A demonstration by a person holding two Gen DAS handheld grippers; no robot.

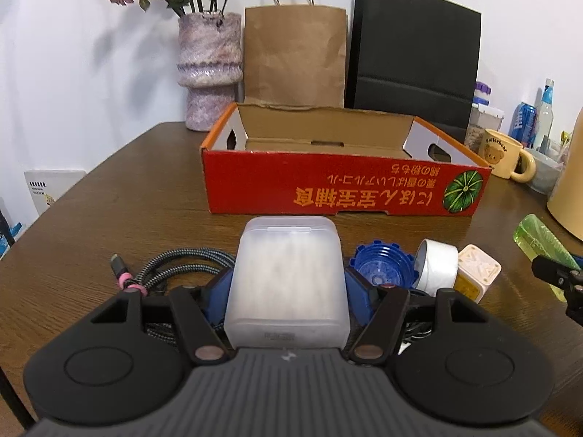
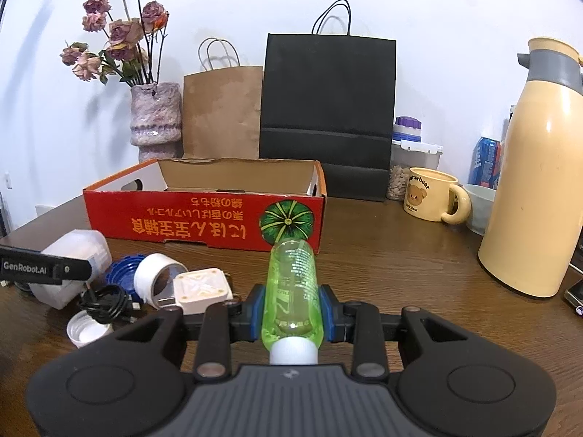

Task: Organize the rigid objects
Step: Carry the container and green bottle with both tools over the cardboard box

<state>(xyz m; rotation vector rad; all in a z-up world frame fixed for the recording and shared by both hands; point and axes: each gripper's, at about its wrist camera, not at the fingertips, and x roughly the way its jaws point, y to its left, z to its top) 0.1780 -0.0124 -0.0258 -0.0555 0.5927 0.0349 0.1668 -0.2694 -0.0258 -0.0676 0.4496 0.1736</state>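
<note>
Brown wood-grain table [image 1: 109, 189] carries everything. Nearest in the left wrist view, the left gripper [image 1: 288, 291] has its blue pads pressed against both sides of a frosted plastic box [image 1: 288, 276]. In the right wrist view, the right gripper [image 2: 291, 309] is clamped on a green bottle [image 2: 291, 284] with a white cap, the bottle pointing forward along the fingers.

Just beyond, loose things lie on the table: a braided cable [image 1: 171, 266], a blue lid [image 1: 382, 266], a white tape roll [image 1: 437, 266], a cream charger block [image 1: 477, 273], a black cord [image 2: 105, 304] and a white cap [image 2: 87, 331].

Farther back sits the red cardboard box [image 1: 328, 189], open and, as far as its floor shows, empty, so sorting seems barely begun; both held items and the loose pile remain outside it.

Readable writing: "GenRobot.AI" on the left gripper's side in the right view, upside-down Japanese lettering on the carton, and "Butterbear" on the yellow mug [image 2: 430, 196].
</note>
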